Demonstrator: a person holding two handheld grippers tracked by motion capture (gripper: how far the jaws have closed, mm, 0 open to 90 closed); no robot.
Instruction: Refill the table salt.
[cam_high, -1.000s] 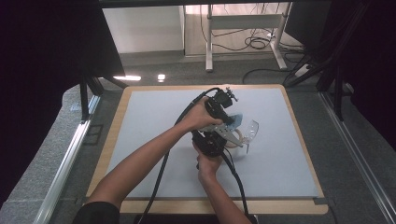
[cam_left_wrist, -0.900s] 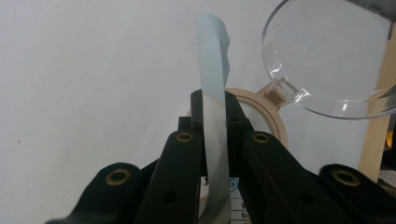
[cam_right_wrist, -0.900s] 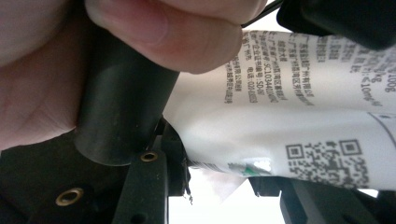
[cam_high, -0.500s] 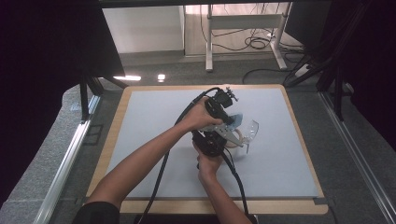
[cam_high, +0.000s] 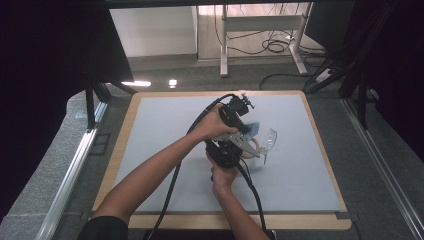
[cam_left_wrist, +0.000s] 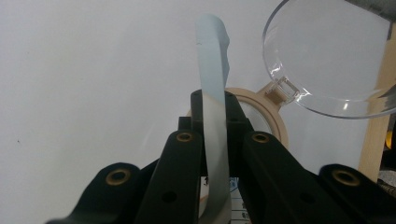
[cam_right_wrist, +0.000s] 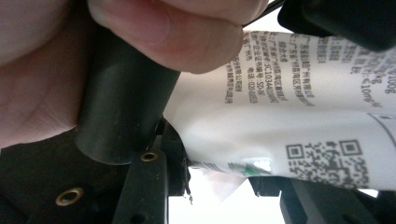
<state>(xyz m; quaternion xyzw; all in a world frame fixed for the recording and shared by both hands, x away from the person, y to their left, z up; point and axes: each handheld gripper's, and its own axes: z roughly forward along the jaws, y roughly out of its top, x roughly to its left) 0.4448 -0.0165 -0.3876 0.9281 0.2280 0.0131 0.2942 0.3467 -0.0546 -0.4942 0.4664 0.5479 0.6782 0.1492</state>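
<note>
Soft white plastic tube w/ pale-blue crimped tail (cam_left_wrist: 212, 93), mid tabletop: light, squashy, slick. L gripper (cam_left_wrist: 214, 140) pinched shut on flat tail – best hold. R gripper (cam_right_wrist: 219, 179) part-closed round the body.

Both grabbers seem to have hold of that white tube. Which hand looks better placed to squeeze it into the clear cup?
Probably the left. The left gripper already pinches the tube flat at its crimped end, facing the clear cup. The right gripper holds the printed body.
</note>
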